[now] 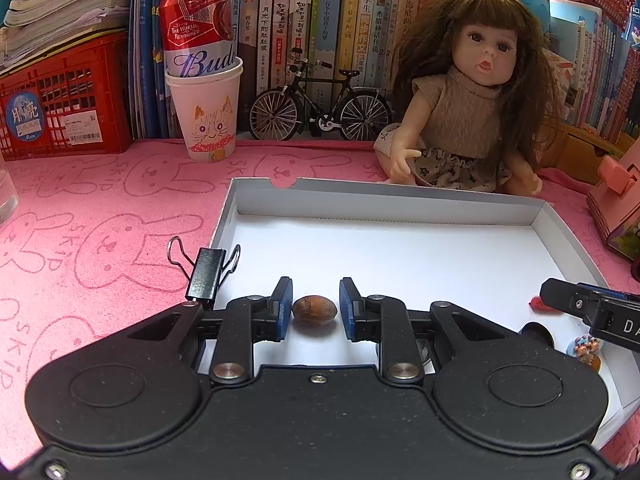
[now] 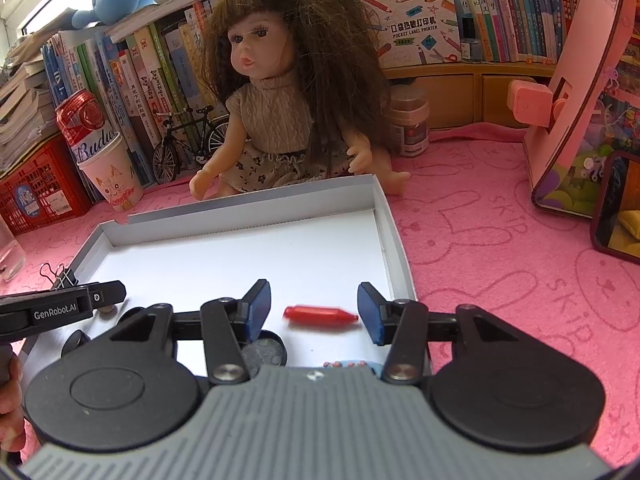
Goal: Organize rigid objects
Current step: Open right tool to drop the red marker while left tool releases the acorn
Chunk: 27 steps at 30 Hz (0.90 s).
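**Nut and red piece between spread fingers in the white box**

A brown, oval nut (image 1: 314, 309) lies on the floor of the white box (image 1: 384, 200), between the parted fingers of the left gripper (image 1: 315, 309), untouched. The right gripper (image 2: 314, 312), fingers also apart, frames a slim red piece (image 2: 320, 315). A black binder clip (image 1: 206, 276) sits at the box's left edge. A doll (image 1: 468, 100) sits behind the box.
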Each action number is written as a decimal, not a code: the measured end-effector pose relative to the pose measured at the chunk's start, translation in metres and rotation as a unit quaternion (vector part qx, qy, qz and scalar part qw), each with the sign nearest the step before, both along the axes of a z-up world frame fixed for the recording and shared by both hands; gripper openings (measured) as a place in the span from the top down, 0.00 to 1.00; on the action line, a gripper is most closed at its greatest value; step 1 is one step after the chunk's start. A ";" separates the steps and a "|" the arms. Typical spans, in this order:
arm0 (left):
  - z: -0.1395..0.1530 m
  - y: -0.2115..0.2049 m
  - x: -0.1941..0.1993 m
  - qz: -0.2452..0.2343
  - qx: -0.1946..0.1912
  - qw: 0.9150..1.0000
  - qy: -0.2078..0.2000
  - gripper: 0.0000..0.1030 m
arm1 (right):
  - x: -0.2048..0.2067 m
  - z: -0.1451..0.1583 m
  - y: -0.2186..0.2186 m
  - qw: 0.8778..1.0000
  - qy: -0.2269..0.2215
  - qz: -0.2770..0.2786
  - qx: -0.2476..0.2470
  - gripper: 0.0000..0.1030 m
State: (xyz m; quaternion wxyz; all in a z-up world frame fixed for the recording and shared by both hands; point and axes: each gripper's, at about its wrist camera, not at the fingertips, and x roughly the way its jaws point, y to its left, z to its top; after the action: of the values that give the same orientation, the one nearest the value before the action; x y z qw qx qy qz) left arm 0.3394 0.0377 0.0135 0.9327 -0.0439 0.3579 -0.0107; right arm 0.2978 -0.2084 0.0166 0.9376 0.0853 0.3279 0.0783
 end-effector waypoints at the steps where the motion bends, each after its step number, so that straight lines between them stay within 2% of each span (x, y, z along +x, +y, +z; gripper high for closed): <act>1: 0.000 0.000 0.000 -0.001 0.000 1.000 -0.001 0.75 | -0.001 0.000 0.000 1.000 -0.001 0.000 0.001 0.35; 6: 0.001 -0.001 -0.002 -0.003 0.002 1.000 -0.006 0.62 | -0.002 0.002 -0.001 1.000 -0.005 -0.001 0.007 0.29; 11: 0.007 -0.005 -0.007 -0.008 0.011 1.000 -0.024 0.34 | -0.006 0.007 -0.002 1.000 -0.013 0.000 0.013 0.19; 14: 0.010 -0.009 -0.011 -0.016 0.017 0.999 -0.029 0.24 | -0.009 0.011 -0.003 1.000 -0.018 0.000 0.018 0.14; 16: 0.012 -0.011 -0.014 -0.021 0.022 0.999 -0.033 0.23 | -0.011 0.013 -0.004 1.000 -0.022 -0.002 0.019 0.10; 23: 0.019 -0.020 -0.026 -0.035 0.029 0.998 -0.044 0.19 | -0.020 0.017 -0.003 0.999 -0.031 -0.003 0.009 0.08; 27: 0.022 -0.020 -0.034 -0.037 0.022 0.998 -0.049 0.19 | -0.029 0.019 -0.001 0.999 -0.045 -0.001 -0.009 0.00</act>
State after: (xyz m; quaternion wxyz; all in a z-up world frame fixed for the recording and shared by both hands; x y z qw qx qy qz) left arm 0.3055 0.0178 0.0356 0.9487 -0.0092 0.3136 -0.0393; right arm 0.2692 -0.2097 0.0358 0.9522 0.0730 0.2859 0.0785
